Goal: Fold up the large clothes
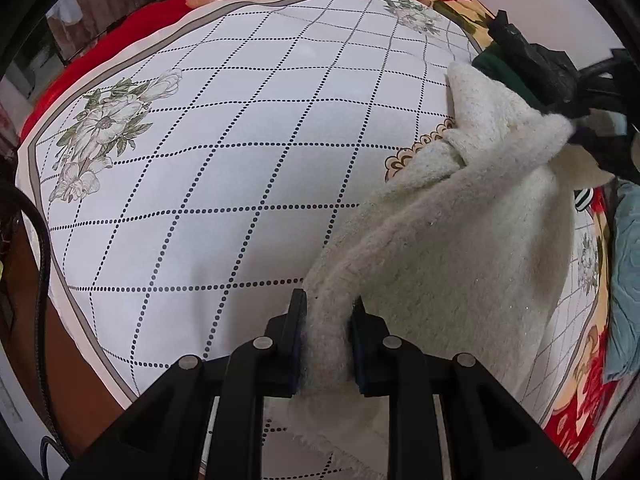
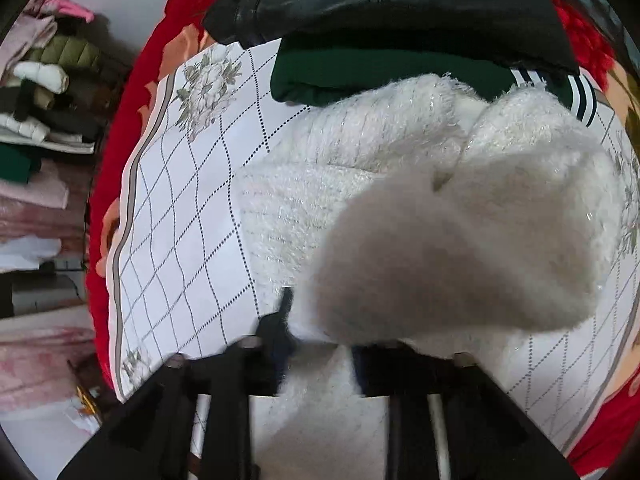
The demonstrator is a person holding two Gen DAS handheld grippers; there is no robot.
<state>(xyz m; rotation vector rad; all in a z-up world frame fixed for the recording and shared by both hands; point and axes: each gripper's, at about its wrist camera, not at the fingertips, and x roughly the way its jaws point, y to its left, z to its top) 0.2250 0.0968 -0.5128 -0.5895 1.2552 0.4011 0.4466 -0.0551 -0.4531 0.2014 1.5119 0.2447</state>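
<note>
A fluffy white knitted garment point(image 1: 460, 216) lies stretched over the white sheet with a dotted diamond grid point(image 1: 240, 152). My left gripper point(image 1: 326, 320) is shut on a bunched edge of it, which fills the gap between the two black fingers. At the far right of the left wrist view the garment's other end runs up into the right gripper point(image 1: 580, 120). In the right wrist view the white garment point(image 2: 440, 220) bulges over my right gripper point(image 2: 320, 320) and hides most of its right finger; fabric sits pinched between the fingers.
Folded dark green point(image 2: 360, 72) and black point(image 2: 400, 4) clothes lie at the sheet's far edge. A red floral blanket point(image 1: 120, 36) lies under the sheet. A pale blue cloth point(image 1: 626, 280) lies at the right. Stacked clothes point(image 2: 44, 100) fill shelves on the left.
</note>
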